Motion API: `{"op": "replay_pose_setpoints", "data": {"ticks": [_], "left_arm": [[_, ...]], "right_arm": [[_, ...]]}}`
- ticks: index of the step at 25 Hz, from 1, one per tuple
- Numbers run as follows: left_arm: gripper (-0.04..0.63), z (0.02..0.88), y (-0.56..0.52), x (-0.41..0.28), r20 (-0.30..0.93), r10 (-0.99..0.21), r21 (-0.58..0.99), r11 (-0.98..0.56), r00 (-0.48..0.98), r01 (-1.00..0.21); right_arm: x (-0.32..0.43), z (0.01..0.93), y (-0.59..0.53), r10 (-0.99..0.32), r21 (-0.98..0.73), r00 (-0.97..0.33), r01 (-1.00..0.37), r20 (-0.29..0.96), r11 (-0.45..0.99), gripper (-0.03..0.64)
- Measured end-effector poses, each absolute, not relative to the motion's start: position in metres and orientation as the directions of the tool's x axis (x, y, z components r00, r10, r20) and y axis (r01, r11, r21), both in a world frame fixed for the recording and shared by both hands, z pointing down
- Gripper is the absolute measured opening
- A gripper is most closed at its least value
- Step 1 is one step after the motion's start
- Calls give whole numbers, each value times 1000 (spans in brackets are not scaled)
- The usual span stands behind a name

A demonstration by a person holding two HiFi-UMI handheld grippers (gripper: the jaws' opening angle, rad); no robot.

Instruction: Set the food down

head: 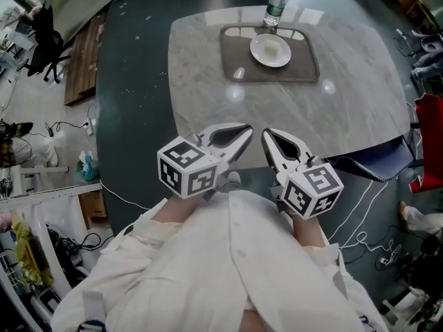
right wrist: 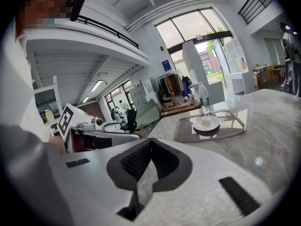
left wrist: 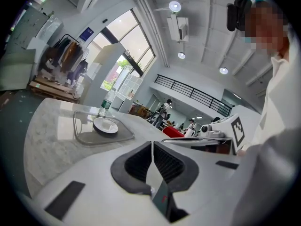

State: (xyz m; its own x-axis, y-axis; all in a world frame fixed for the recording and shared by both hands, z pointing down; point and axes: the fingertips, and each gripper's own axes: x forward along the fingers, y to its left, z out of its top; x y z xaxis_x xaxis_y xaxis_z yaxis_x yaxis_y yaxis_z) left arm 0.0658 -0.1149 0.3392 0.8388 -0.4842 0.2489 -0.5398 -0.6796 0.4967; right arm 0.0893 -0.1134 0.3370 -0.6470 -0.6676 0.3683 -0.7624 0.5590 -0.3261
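A white plate (head: 270, 50) with a small pale piece of food (head: 272, 47) rests on a grey tray (head: 235, 71) at the far side of the marble table (head: 360, 95). A water bottle (head: 276, 2) stands just behind the tray. My left gripper (head: 247, 131) and right gripper (head: 266, 134) hover side by side over the table's near edge, well short of the tray. Both are shut with nothing between the jaws. The left gripper view shows the plate (left wrist: 106, 125) ahead to the left of the left gripper (left wrist: 152, 143). The right gripper view has the plate (right wrist: 206, 124) ahead to the right of the right gripper (right wrist: 150, 140).
A blue chair seat (head: 387, 159) and a red object (head: 429, 137) sit at the table's right edge. Cables (head: 367, 213) trail on the dark floor. Wooden boards (head: 83, 61) lie at far left. White sleeves (head: 228, 268) fill the lower part of the head view.
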Motion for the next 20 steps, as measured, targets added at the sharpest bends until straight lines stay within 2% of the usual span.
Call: {"op": "replay_pose_setpoints", "data": {"ticks": [20], "left_arm": [[26,334,-114,63,239,-483,492,-688,843,-534]], "right_arm": [[85,339,-111,-658,-298,-644,-765,391,571,3]]}}
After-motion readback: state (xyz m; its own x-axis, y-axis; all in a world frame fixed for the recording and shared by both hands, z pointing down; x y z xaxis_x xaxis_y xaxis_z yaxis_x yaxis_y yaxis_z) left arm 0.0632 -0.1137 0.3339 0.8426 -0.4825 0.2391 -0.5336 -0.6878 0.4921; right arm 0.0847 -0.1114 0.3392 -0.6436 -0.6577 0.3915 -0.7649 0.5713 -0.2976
